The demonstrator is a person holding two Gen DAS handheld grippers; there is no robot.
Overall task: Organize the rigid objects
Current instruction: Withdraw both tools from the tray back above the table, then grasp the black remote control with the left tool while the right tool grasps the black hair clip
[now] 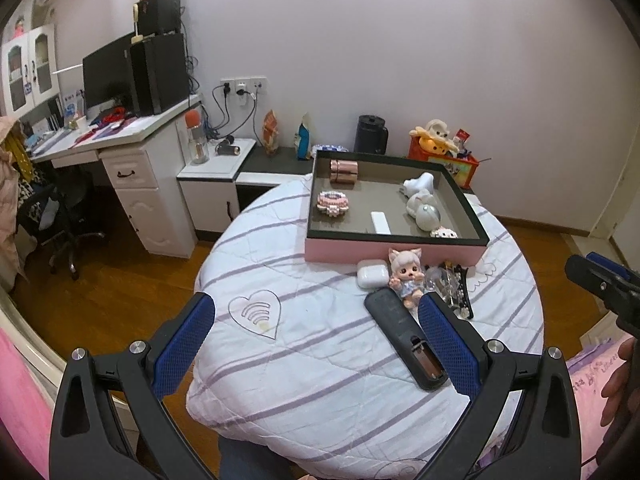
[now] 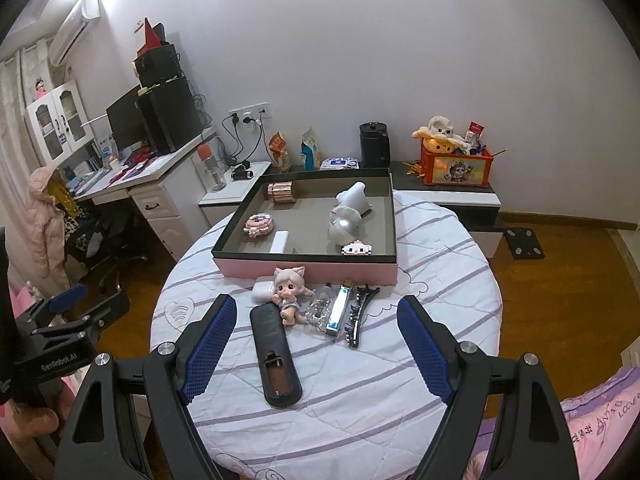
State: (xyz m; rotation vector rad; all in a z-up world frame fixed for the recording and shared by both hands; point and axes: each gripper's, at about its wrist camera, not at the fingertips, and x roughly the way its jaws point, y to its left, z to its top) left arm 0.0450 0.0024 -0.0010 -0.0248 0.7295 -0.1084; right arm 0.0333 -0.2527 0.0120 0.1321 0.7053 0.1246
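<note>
A pink box (image 1: 344,249) (image 2: 304,270) with a dark rim holds a copper cylinder (image 2: 281,192), a pink brooch (image 2: 259,225), a white bar (image 2: 279,241) and white figures (image 2: 344,220). In front of it on the striped cloth lie a black remote (image 1: 404,338) (image 2: 276,354), a doll (image 1: 406,280) (image 2: 289,290), a white earbud case (image 1: 372,274) (image 2: 262,291), a clear case (image 2: 320,308), a harmonica (image 2: 336,314) and a black hair clip (image 2: 358,316). My left gripper (image 1: 316,308) is open over the cloth left of the remote. My right gripper (image 2: 316,308) is open above the doll and remote.
The round table (image 2: 440,360) stands in a bedroom. A white desk (image 1: 132,136) with a monitor is at far left, a low cabinet (image 2: 444,194) with a black kettle (image 2: 374,144) and an orange toy box (image 2: 456,164) behind.
</note>
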